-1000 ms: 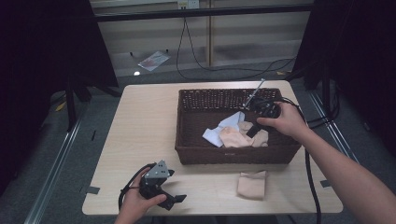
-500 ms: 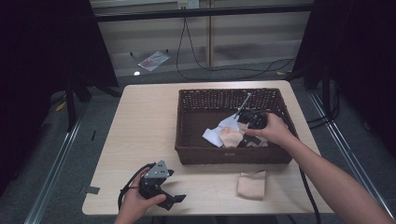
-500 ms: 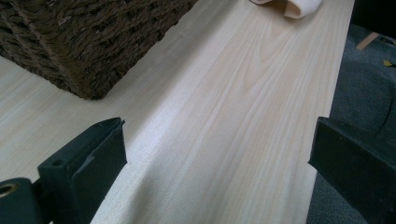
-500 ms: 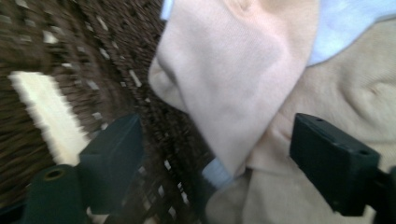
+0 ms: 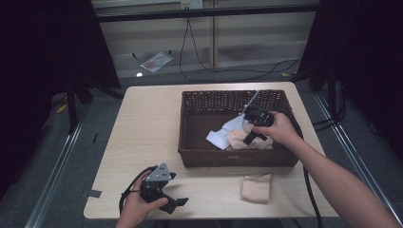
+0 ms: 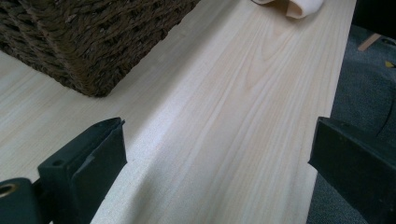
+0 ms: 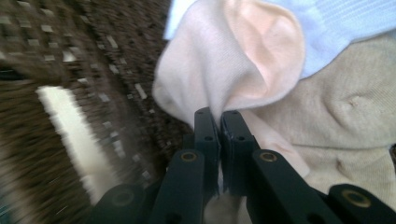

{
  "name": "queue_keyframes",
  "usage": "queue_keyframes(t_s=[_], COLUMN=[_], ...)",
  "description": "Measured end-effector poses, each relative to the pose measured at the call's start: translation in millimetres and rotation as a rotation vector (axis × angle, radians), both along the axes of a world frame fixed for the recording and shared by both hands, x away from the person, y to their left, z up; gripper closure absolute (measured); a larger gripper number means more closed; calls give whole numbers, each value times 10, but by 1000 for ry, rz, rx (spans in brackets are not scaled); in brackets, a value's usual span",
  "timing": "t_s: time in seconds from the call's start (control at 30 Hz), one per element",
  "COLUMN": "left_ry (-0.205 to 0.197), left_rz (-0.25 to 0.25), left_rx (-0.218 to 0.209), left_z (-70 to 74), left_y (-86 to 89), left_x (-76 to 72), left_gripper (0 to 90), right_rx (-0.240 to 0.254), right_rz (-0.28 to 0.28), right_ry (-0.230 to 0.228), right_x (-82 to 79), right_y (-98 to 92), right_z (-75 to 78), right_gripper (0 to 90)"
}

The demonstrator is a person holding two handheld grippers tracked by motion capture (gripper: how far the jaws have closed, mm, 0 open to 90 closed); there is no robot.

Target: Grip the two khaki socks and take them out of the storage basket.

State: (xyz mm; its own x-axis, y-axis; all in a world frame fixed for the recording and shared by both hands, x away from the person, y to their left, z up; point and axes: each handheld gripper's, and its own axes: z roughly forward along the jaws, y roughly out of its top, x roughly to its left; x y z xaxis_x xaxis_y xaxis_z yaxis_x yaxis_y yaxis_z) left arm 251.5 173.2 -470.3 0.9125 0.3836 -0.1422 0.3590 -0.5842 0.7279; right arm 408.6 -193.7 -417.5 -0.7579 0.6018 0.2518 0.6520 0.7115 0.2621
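Pale wooden table [image 5: 147, 128], grey carpet floor [image 5: 71, 166], seemingly dark curtains [image 5: 43, 42].

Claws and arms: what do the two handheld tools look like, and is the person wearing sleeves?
Both are black two-jaw tools. The left claw carries a grey three-cornered plate on top and trails a looping black cable. The right claw has flat black jaws on link arms with brass-coloured pivots and a black cable. Both forearms are bare; no sleeves visible.
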Motion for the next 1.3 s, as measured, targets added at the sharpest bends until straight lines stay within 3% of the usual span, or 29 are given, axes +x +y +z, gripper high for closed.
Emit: queue_keyframes(t_s=[0.47, 0.67, 1.3], left_ry=[-4, -3, 3], left_rz=[-5, -5, -8], left_rx=[5, -5, -2], left_z=[8, -2, -2], left_y=[-9, -18, -19], left_x=[2, -1, -1], left_gripper=[32, 32, 32], right_rx=[24, 8, 52], right_rz=[36, 57, 117], right_ry=[-48, -56, -85], right_x=[-176, -266, -428], right_y=[-111, -132, -122], right_z=[666, 838, 1299], right_gripper=[863, 862, 858])
